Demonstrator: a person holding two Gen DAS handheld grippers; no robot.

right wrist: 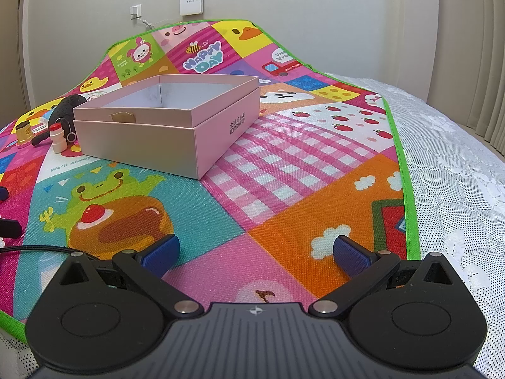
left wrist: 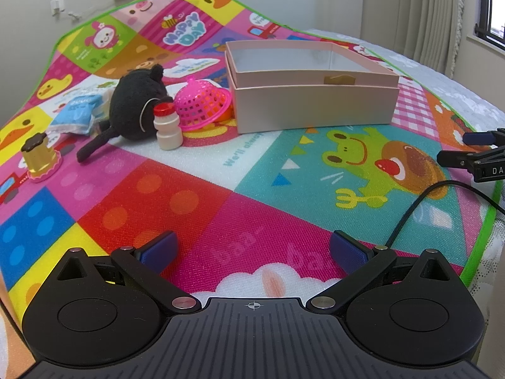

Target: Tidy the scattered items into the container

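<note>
Left wrist view
Left gripper (left wrist: 252,252): it is hanging low over the play mat (left wrist: 221,189) with its two blue fingers (left wrist: 159,251) spread wide apart, and it is holding nothing.
Pink box (left wrist: 315,107): it is sitting open on the mat, past the gripper and a bit to the right. Nothing is showing inside it from here.
Black plush toy (left wrist: 137,107): it is lying on the mat to the left of the box, with its tail pointing toward the camera.
Pink basket (left wrist: 202,104): it is lying tipped over between the plush toy and the box, just beside the box wall.
Little white bottle (left wrist: 169,126): it is standing upright with its red cap on top, right in front of the plush toy and the basket.
Blue packet (left wrist: 75,117): it is lying flat to the left of the plush toy.
Gold cup toy (left wrist: 39,158): it is standing on the mat at the far left, well apart from the box.
Right gripper (left wrist: 473,154): only its tip is peeking in at the right edge.

Right wrist view
Right gripper (right wrist: 255,252): it is hanging low over the mat with its blue fingers (right wrist: 350,254) spread wide, and it is holding nothing.
Pink box (right wrist: 170,126): it is sitting ahead and to the left, open on top.
Toys: the little white bottle (right wrist: 58,137), the gold cup toy (right wrist: 23,132) and the black plush toy (right wrist: 68,105) are sitting to the left of the box.
Bed cover (right wrist: 448,173): it is showing white to the right of the mat.
</note>
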